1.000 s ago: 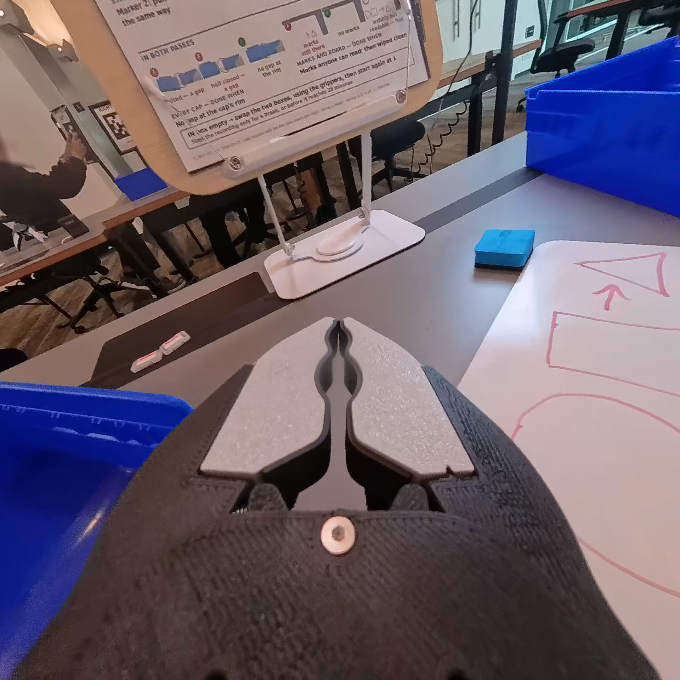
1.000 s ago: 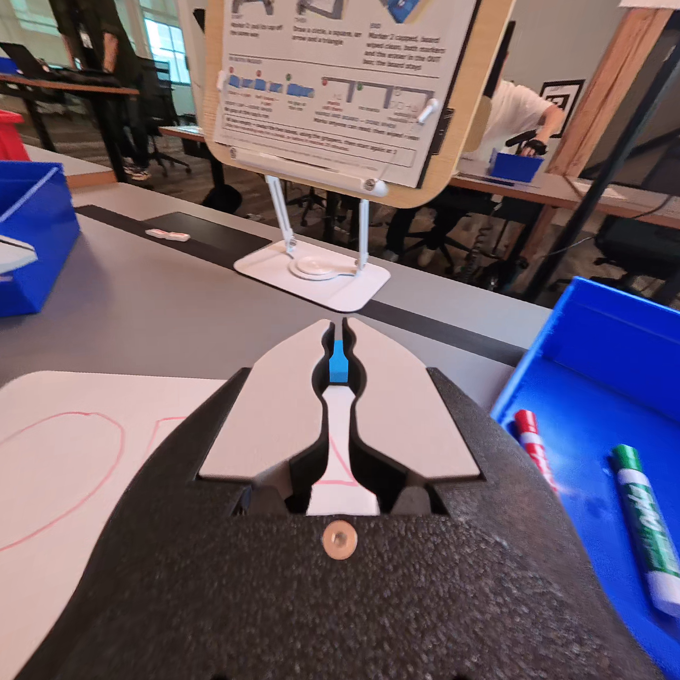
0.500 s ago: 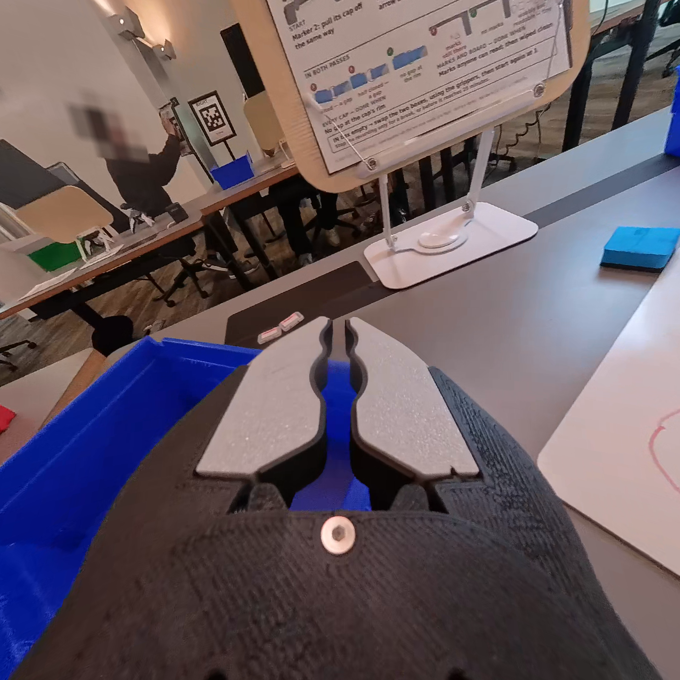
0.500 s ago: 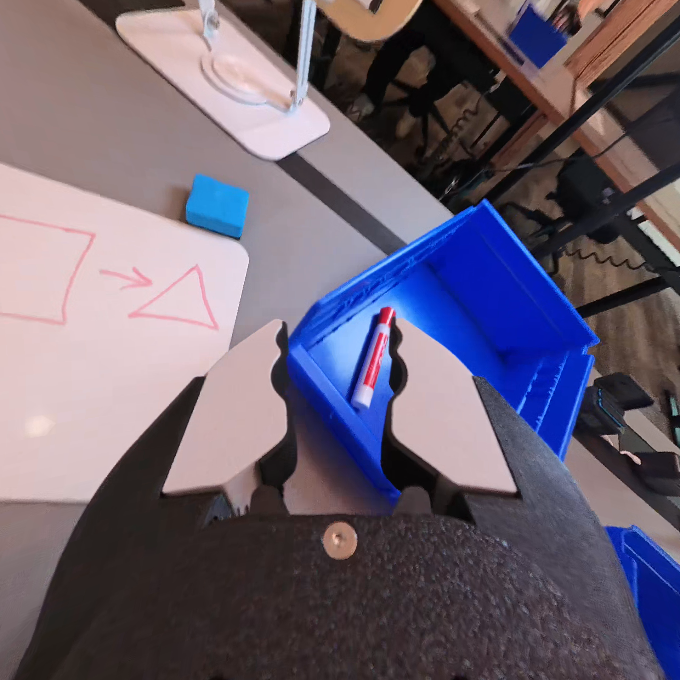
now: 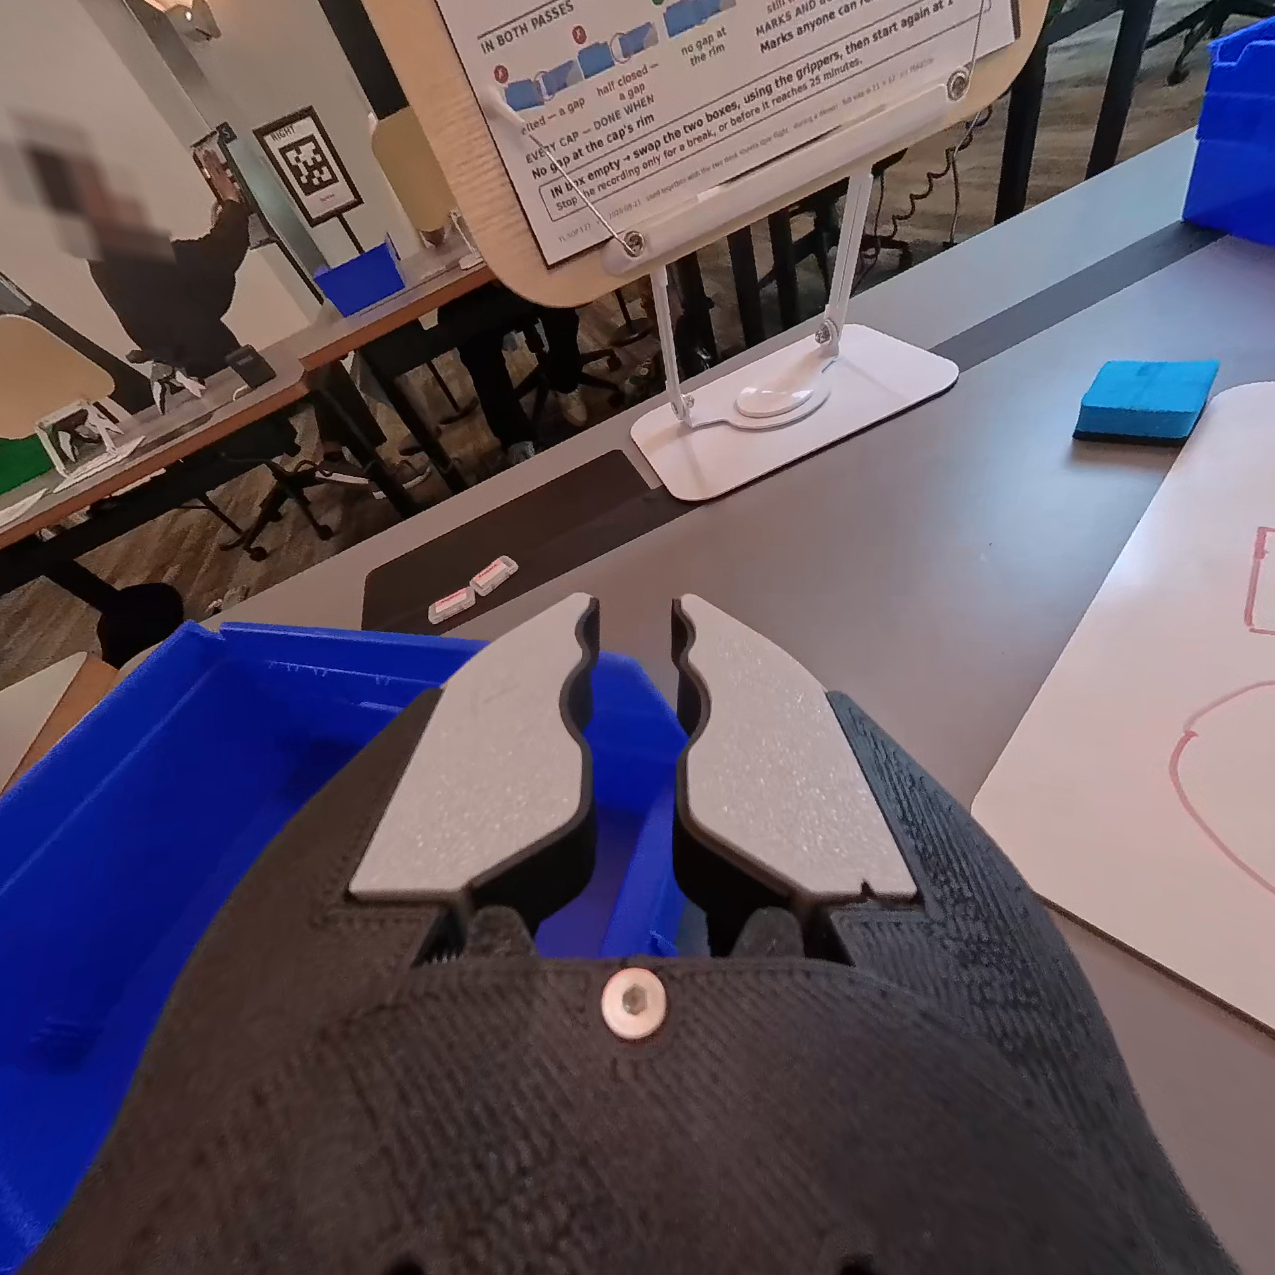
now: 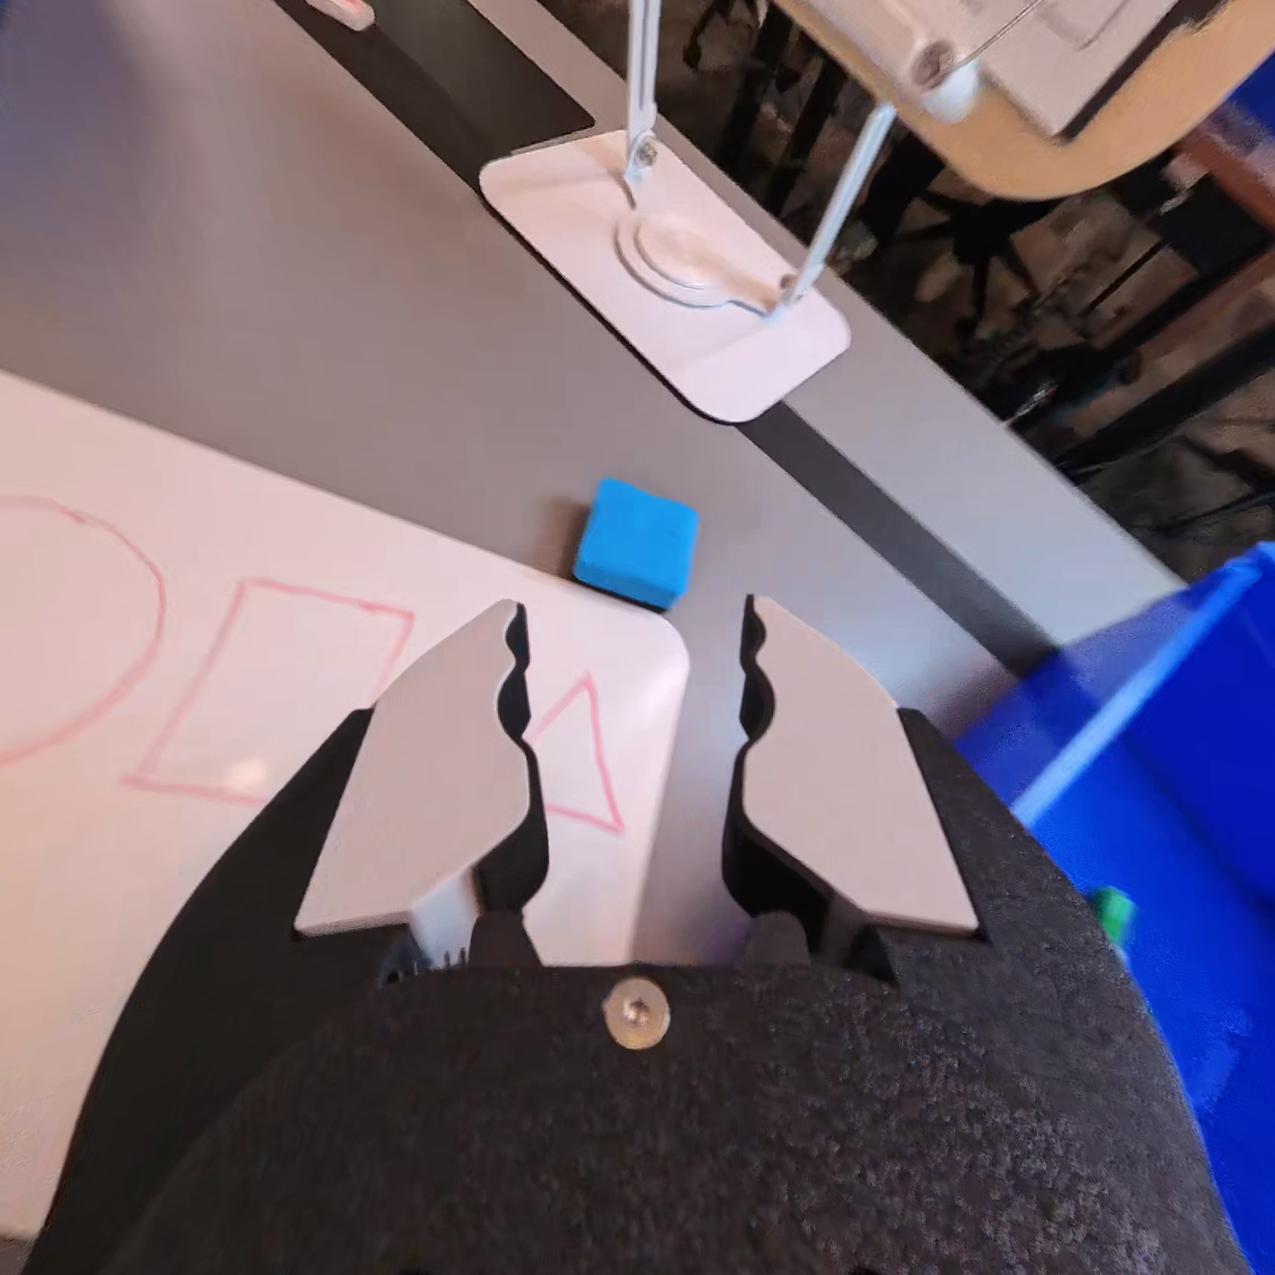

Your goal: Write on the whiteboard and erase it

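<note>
Left gripper (image 5: 635,607): jaws parted by a narrow gap, nothing between them. It is positioned above the near corner of a blue bin (image 5: 207,759), whose floor shows through the gap. Ahead of the fingertips lie two small white tags (image 5: 472,597) on a dark strip of the table (image 5: 862,586). Farther ahead and to the right stands the white base of a sign stand (image 5: 793,414). The eraser (image 5: 1145,407), blue, lies to the far right, just beside the far edge of the whiteboard (image 5: 1138,724).

Right gripper (image 6: 635,607): jaws wide apart, empty. It is positioned above the whiteboard's (image 6: 276,552) right corner. Red marks on the board: circle, square and triangle (image 6: 586,759); the triangle lies between the fingers. The eraser (image 6: 635,541) lies just ahead of the fingertips, at the board's far edge. A second blue bin (image 6: 1138,793) stands to the right.
</note>
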{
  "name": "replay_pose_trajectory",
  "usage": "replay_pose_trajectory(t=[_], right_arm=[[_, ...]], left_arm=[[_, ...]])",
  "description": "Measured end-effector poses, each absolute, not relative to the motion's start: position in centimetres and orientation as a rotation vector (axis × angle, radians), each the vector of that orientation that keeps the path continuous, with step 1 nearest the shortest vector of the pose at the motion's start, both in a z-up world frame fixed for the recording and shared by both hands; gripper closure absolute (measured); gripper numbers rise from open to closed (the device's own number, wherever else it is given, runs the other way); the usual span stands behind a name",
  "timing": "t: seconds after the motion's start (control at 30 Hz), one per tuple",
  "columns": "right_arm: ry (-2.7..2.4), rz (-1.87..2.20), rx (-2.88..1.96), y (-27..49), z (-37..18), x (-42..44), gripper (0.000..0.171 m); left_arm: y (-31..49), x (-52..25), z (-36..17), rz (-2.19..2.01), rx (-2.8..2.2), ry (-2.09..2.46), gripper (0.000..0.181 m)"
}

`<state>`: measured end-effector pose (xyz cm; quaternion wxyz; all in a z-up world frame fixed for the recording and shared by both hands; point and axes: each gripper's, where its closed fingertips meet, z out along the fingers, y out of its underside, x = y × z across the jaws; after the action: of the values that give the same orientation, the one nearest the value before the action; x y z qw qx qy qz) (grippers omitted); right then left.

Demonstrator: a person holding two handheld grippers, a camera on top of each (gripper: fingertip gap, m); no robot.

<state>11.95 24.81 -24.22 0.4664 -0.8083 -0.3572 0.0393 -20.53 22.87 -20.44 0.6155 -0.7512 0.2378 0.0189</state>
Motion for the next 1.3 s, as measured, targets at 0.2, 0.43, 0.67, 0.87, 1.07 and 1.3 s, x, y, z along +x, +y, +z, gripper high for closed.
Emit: replay_pose_trajectory(t=[0.2, 0.43, 0.67, 0.87, 1.07, 1.3], right_arm=[[-0.697, 0.25, -2.373, 31.2, -32.5, 9.6, 0.096], [-0.953, 0.35, -2.141, 28.0, -22.7, 8.1, 0.116], [-1.214, 0.392, -2.323, 18.3, -28.9, 11.1, 0.114], [-1.188, 0.422, -2.291, 17.2, -32.1, 12.3, 0.096], [-1.203, 0.433, -2.279, 17.0, -31.4, 12.2, 0.1], [-1.246, 0.416, -2.301, 17.0, -32.3, 11.2, 0.118]], left_arm=[[22.9, -20.2, -20.7, 0.056, -1.727, 0.577, 0.162], [22.6, -18.7, -20.5, 0.004, -1.699, 0.653, 0.164], [17.4, -9.8, -26.3, -0.38, -1.854, 1.156, 0.15], [13.2, -7.4, -29.4, -0.624, -1.883, 1.357, 0.145], [6.7, -3.9, -31.1, -0.599, -1.649, 1.695, 0.177], [1.0, -2.1, -32.9, -0.616, -1.514, 2.023, 0.181]])
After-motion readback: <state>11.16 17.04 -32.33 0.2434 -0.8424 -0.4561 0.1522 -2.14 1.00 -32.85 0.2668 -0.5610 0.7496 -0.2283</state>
